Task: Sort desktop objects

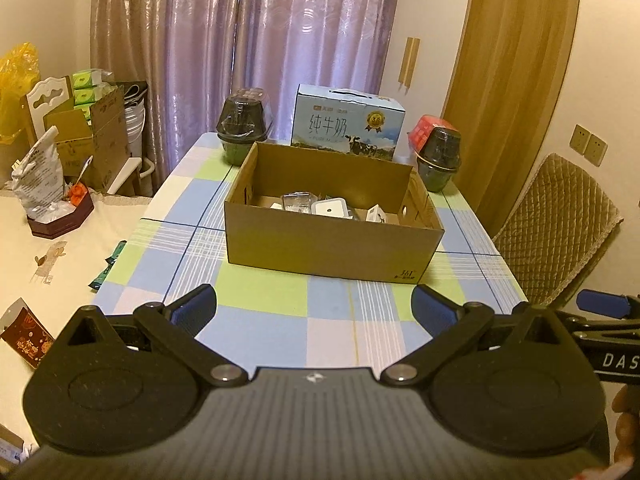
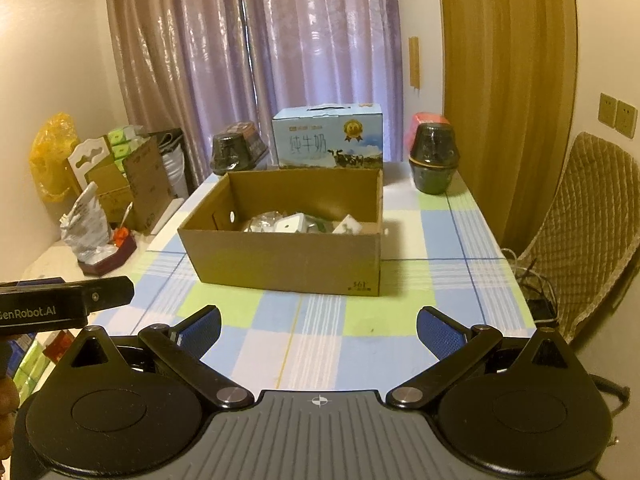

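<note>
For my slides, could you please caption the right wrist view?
Open right hand-held gripper faces an open brown cardboard box holding small white items on a blue-and-green checked tablecloth.

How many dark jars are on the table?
2: left jar at the far left corner beside the milk carton; right jar at the far right, past the cardboard box.
</note>
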The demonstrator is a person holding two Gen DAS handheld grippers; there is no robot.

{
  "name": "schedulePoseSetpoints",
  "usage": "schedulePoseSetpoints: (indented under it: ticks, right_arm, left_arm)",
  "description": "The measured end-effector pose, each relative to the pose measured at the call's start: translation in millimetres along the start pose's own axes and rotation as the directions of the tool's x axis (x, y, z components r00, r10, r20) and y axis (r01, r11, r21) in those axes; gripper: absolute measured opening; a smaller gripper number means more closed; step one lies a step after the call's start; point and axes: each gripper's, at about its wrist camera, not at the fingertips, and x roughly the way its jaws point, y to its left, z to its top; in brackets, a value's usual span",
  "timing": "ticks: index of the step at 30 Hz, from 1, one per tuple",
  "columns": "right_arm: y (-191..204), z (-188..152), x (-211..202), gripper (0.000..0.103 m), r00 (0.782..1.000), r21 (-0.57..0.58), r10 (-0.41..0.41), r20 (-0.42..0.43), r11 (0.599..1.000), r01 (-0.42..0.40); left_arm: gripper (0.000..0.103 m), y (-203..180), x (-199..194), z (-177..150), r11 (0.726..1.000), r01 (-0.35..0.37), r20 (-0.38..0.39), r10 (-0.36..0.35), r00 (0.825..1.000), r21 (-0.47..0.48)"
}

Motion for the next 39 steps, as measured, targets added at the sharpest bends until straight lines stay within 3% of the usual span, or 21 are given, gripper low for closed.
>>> schedulePoseSetpoints:
  ticks: [39]
  right_arm:
    - [-3.3, -7.3, -2.8, 0.101, 1.000, 0.021, -0.011, -0.009, 1.000, 0.011]
  left_arm:
    - [0.102, -6.6, 1.0, -5.4, 1.000, 0.002, 0.004, -0.002, 1.000, 0.010]
